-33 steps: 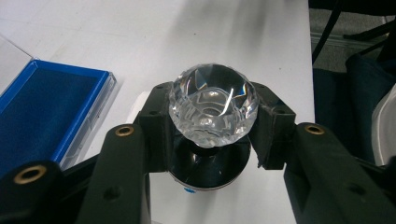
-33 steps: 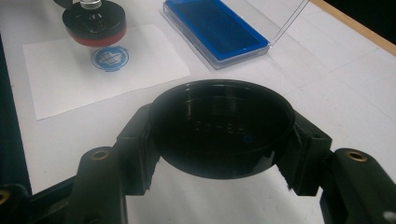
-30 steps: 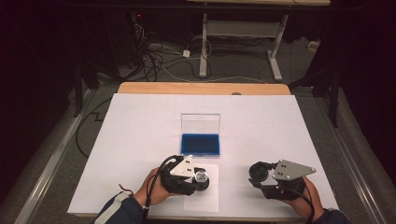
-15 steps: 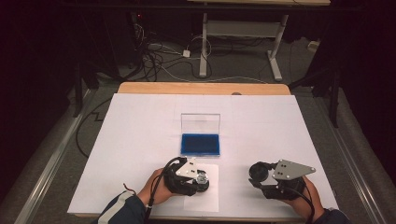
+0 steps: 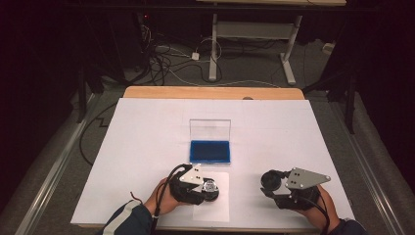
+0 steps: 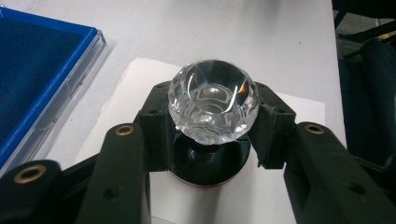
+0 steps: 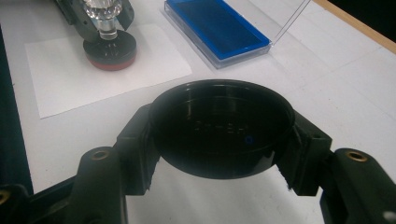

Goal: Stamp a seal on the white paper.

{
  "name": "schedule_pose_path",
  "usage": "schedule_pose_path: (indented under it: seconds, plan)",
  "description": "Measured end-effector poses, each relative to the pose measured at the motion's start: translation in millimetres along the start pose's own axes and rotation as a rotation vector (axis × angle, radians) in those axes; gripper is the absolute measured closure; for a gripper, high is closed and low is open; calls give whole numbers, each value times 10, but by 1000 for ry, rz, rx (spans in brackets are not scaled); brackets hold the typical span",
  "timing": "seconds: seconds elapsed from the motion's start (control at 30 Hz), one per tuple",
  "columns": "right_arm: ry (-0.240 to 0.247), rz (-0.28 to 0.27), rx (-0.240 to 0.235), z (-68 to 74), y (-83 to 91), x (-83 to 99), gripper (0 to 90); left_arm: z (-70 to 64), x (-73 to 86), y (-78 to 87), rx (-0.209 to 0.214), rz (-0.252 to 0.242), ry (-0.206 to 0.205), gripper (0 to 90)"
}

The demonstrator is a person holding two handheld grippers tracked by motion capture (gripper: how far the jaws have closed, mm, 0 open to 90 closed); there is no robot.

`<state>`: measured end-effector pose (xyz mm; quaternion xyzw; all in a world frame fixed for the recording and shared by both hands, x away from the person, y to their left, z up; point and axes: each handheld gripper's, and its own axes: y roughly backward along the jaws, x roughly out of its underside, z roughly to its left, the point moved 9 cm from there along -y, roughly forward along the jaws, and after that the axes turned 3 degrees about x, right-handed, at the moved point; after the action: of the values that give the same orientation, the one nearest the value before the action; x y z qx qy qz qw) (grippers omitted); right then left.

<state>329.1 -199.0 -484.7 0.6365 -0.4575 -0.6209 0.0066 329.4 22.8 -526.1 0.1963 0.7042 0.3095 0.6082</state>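
One white table [image 5: 147, 147] carries everything: one blue ink pad case [image 5: 210, 151] with its clear lid standing open, one sheet of white paper [image 5: 215, 208] near the front edge, one stamp and one black round cap.

From above, the stamp is a small glint under the left gripper [image 5: 208, 188]. The left gripper view shows what it is: a faceted clear knob [image 6: 213, 106] on a black round base [image 6: 205, 163], the base resting on the paper, the two jaws clamped against the knob from either side. The right gripper view adds the base's red bottom rim [image 7: 111, 63] touching the sheet.

The right gripper [image 5: 272, 185] holds the cap [image 7: 222, 126] squeezed between its jaws, hollow side up, above bare table to the right of the paper.

Both forearms enter from the front edge, hands wrapped around the gripper bodies, jaws pointing inward and forward.
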Motion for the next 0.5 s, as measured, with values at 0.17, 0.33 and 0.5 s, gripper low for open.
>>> schedule_pose_path:
  seconds: [0.17, 0.33, 0.5]
  plan:
    - [1, 1, -1, 1, 0, 2, 389, 14, 75, -40, -5, 26, -5, 590]
    - [-7, -7, -6, -5, 8, -4, 389, 18, 50, -30, -8, 36, -20, 599]
    - [-5, -7, -4, -17, 12, 0, 389, 50, 32, 22, -22, 9, -11, 714]
